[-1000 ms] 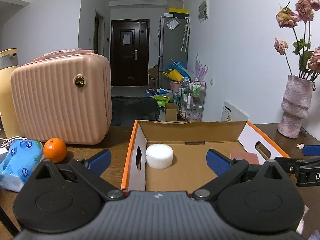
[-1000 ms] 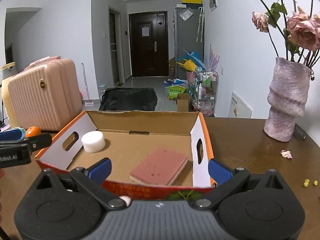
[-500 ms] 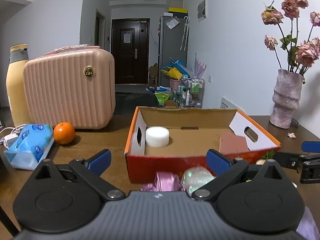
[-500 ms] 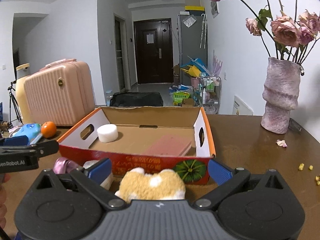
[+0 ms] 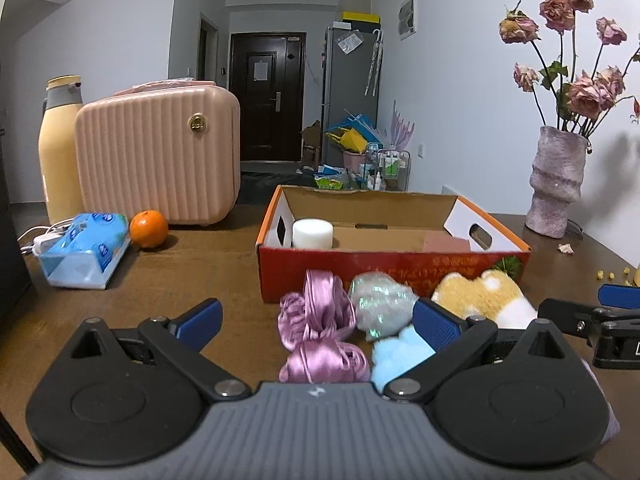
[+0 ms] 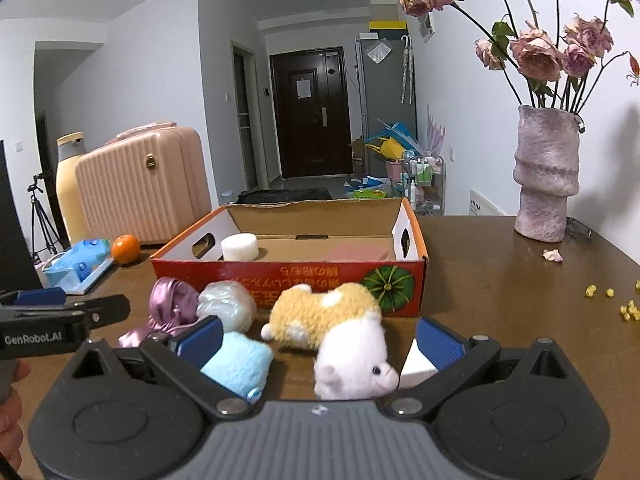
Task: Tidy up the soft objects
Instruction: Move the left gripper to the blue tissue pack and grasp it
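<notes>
Progress check, both wrist views. Cardboard box [image 6: 288, 280] sits centre frame on the wooden table [image 6: 500, 280]; inside it, a white foam cylinder [image 6: 239, 247] at the left end and a pink sponge block [image 6: 356, 251] toward the right, so two soft items look already sorted. Still outside, lined up along the box's near wall in the lower middle of the frame: a purple satin piece [image 5: 316, 320], a pale iridescent puff [image 5: 380, 308], a light blue plush [image 6: 238, 362], a tan-and-white plush toy [image 6: 320, 320], a white-pink plush [image 6: 352, 364], and a white wedge [image 6: 414, 364] at lower right that may be foam; it is half hidden behind a finger, so uncertain. Judgement: roughly a quarter done, five or six pieces left. Left gripper [image 5: 316, 322] has jaws spread wide with nothing between the pads; it hovers low over the table with the purple satin piece framed in its gap. Right gripper [image 6: 320, 338] is likewise spread wide and empty, its gap framing the white-pink plush and the tan one behind. Neither tool touches a target, as far as I can see. Non-task clutter stays at left of frame: orange [image 5: 148, 229], tissue pack [image 5: 86, 250], pink case [image 5: 160, 160]. Vase of dried roses [image 6: 546, 172] at upper right stands well apart from the box.
</notes>
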`<state>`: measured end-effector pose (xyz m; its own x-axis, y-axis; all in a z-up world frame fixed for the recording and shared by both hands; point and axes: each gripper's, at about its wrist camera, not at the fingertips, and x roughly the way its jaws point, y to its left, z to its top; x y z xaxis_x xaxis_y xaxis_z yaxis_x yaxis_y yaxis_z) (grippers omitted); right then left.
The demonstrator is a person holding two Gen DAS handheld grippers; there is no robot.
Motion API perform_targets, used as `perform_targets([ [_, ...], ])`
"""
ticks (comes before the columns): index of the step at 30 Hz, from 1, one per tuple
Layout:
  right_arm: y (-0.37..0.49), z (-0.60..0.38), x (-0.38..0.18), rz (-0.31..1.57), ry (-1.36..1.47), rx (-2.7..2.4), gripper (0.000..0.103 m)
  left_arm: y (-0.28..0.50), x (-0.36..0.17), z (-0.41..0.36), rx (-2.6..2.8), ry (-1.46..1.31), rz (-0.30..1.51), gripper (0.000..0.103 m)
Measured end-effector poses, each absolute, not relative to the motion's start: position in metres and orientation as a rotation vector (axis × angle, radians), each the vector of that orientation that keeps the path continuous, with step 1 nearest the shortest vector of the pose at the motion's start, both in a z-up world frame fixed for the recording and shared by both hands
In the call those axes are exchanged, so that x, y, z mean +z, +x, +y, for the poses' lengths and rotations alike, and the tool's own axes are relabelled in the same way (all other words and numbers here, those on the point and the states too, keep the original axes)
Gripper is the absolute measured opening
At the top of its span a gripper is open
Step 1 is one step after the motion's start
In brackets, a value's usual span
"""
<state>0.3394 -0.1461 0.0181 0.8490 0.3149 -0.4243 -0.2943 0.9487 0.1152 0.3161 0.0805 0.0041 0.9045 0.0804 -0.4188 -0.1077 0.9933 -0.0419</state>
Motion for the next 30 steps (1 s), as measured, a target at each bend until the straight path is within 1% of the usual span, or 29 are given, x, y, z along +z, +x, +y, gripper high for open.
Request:
perform_targets([
  [16,0.279,-0.148,-0.003,0.453,-0.003,0.365,0.103,0.255,-0.008,0.066,0.120,-0.058,0.455,0.103],
  [30,0.261,-0.151,-0.014,0.455,-0.023,0.387,0.103,0.218,-0.032,0.074,0.155,-0.028,0.579,0.103],
])
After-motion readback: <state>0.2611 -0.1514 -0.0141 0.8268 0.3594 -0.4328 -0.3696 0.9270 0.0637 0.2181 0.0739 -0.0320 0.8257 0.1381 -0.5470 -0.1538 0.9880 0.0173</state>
